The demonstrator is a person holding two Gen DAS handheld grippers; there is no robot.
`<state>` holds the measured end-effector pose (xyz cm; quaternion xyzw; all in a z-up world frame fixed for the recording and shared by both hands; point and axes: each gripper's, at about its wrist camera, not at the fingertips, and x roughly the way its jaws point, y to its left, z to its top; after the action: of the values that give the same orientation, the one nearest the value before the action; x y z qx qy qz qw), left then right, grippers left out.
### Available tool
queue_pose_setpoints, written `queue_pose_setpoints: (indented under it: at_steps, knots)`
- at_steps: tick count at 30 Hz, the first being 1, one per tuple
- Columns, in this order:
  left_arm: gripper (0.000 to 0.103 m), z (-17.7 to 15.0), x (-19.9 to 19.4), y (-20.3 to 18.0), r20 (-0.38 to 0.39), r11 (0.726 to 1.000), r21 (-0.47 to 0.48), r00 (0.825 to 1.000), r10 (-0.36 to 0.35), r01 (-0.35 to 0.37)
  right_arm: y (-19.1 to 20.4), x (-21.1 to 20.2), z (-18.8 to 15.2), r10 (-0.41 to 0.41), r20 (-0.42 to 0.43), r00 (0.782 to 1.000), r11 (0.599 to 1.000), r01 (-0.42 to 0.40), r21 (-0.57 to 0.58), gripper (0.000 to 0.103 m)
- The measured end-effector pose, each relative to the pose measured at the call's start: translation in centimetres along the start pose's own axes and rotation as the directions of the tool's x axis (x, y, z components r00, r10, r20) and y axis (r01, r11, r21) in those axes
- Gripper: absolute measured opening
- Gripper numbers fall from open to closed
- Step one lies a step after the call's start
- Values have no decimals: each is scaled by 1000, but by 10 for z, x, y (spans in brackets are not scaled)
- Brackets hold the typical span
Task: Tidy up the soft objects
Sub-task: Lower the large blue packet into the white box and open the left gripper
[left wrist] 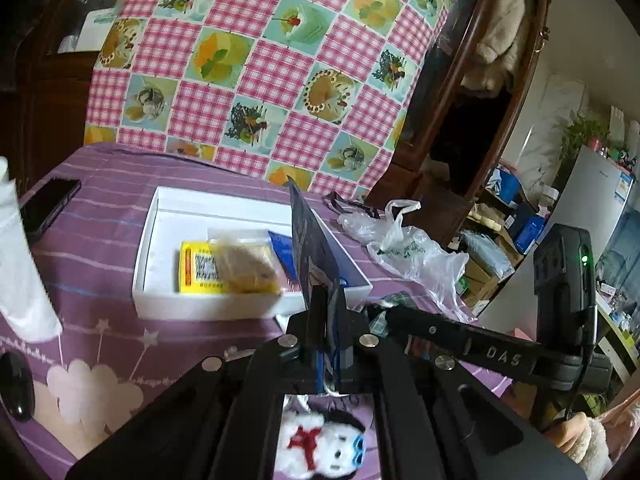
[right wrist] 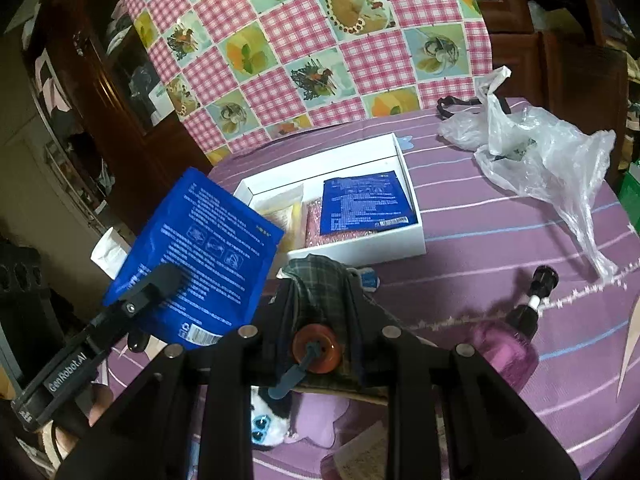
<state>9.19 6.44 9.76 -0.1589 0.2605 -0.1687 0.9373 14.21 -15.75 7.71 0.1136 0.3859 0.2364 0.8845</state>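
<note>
My left gripper (left wrist: 326, 312) is shut on a blue pouch (left wrist: 310, 248), held edge-on above the near edge of a white box (left wrist: 200, 304). The same pouch shows flat in the right wrist view (right wrist: 200, 256), with the left gripper (right wrist: 168, 280) on it. The white box (right wrist: 360, 248) holds a yellow packet (left wrist: 200, 268), a tan bag (left wrist: 248, 266), a pink bubble wrap piece (right wrist: 316, 228) and another blue pouch (right wrist: 366, 204). My right gripper (right wrist: 320, 280) is shut on a dark plaid cloth item (right wrist: 316, 276) with an orange button. A white plush toy (left wrist: 320, 446) lies below.
A crumpled clear plastic bag (right wrist: 536, 156) lies right of the box. A purple spray bottle (right wrist: 508, 344) lies at the right. A black phone (left wrist: 48, 208) and a white cloth (left wrist: 20, 272) are at the left. A checked cloth (left wrist: 260, 64) hangs behind.
</note>
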Motion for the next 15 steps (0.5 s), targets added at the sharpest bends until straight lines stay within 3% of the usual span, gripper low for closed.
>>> queue_pose_setpoints:
  at_steps: [7, 15]
  knots:
    - [1, 23, 25, -6, -10, 998, -51, 999, -32, 31, -16, 6, 28, 12, -9, 1000, 999, -12, 47, 27]
    - [1, 36, 52, 10, -10, 995, -98, 1000, -22, 21, -29, 20, 50, 13, -7, 1000, 998, -12, 65, 27]
